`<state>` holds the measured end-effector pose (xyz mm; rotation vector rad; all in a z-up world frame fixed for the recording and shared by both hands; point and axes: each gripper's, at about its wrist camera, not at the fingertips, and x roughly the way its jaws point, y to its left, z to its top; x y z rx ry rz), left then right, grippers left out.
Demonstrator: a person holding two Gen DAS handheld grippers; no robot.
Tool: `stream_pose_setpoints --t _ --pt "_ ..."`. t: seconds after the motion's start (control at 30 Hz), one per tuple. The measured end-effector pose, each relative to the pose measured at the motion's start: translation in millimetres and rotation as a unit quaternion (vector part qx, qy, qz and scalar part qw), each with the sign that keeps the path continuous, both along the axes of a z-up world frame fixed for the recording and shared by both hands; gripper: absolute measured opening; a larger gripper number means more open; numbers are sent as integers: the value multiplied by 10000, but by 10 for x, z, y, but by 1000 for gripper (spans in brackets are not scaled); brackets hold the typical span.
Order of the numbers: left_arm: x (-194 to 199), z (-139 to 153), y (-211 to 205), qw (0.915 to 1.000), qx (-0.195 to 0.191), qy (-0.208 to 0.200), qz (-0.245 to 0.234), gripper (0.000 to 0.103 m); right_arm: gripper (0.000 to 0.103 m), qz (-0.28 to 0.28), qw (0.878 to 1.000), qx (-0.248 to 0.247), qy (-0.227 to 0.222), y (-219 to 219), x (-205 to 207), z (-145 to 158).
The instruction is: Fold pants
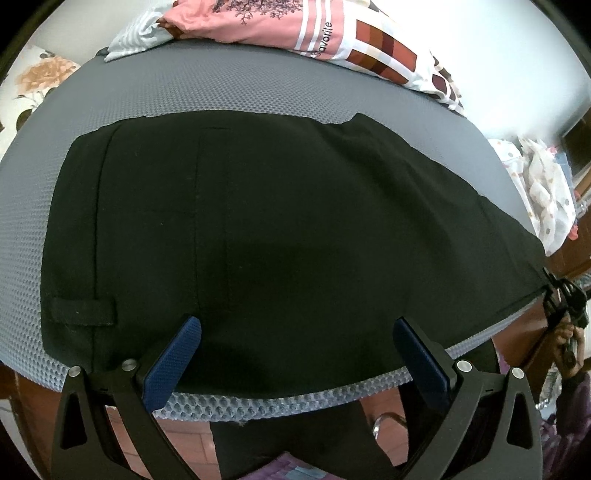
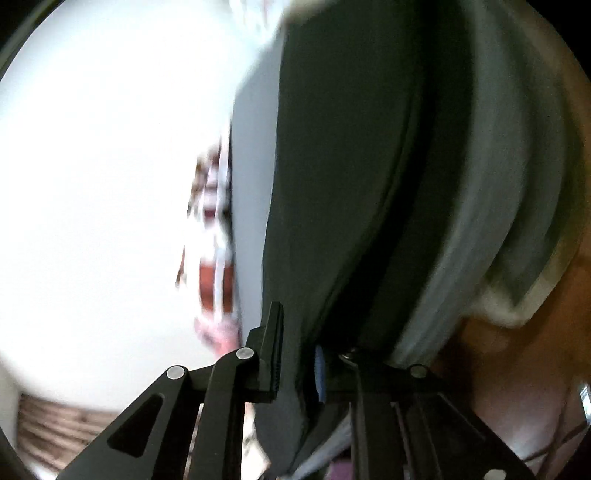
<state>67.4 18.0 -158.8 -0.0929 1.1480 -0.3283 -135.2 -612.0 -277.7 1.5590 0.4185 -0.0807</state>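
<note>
Pants (image 1: 280,229): black woven cloth, matt, fine lint specks; stitched seams and belt loop visible; mat (image 1: 207,88) beneath: grey mesh fabric, dimpled, rough-looking; left gripper (image 1: 297,363): matt black plastic arms, 4 shiny metal pins, blue pads with ribbed grip texture; pillow (image 1: 369,40): smooth printed cloth; floor (image 1: 184,439): reddish tiles, slight gloss; right gripper (image 2: 299,365): matt black, blurred.

The one readable text is "favorite", in black letters on the pink-and-white striped cloth (image 1: 317,33), far ahead of the left gripper.
</note>
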Motion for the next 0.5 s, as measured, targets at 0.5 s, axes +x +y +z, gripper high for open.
stream_pose_setpoints --t 0.5 --pt "-26 -59 -147 9983 526 -162 -211 103 5 -254 9996 107 101 -357 -406 -197"
